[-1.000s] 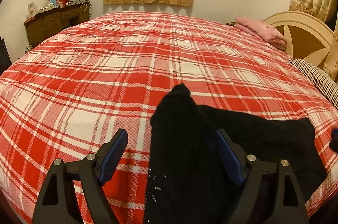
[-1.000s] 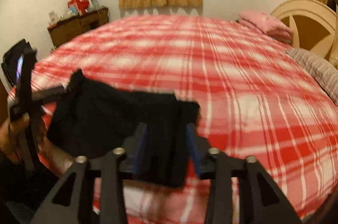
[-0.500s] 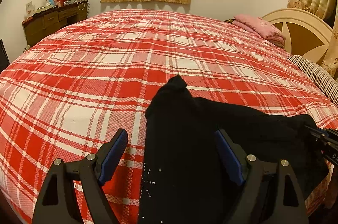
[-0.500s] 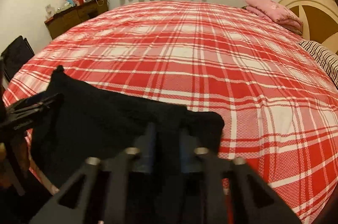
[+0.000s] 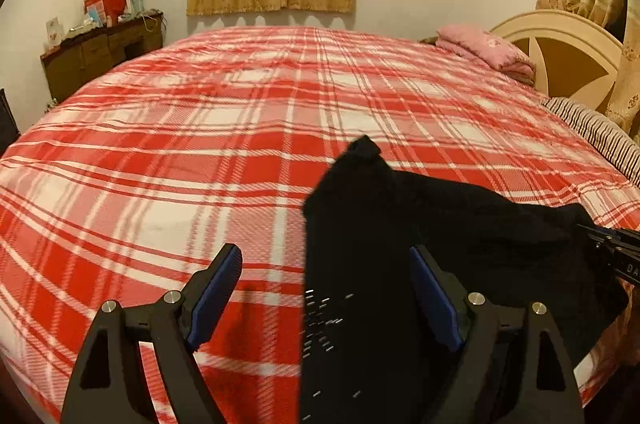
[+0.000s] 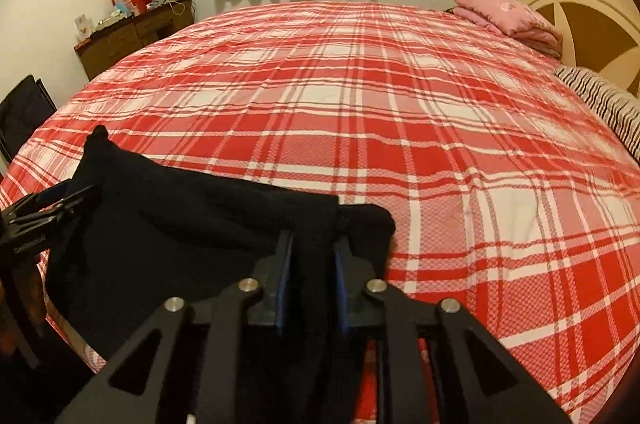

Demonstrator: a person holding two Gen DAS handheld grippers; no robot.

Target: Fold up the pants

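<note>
A: Because the bed [image 5: 240, 128] is broad and flat, it is used as the surface for folding; the plaid cover is seen far ahead of both pairs of jaws. Where are the pants [image 6: 192, 224] kept?

B: At the near edge of the bed, spread between the two tools. In the right wrist view the black cloth is gathered between the jaws of the right gripper [image 6: 310, 264] and stretches away to their left.

A: How are those jaws set?

B: Narrow, with the cloth pinched between the blue pads, though they are opening a little at this moment. Probably one corner is held so that the edge can be carried over.

A: And the left gripper [image 5: 326, 288]?

B: Its jaws are kept wide. The pants [image 5: 380, 244] hang between them, against the right-hand pad; a grip cannot be confirmed.
</note>
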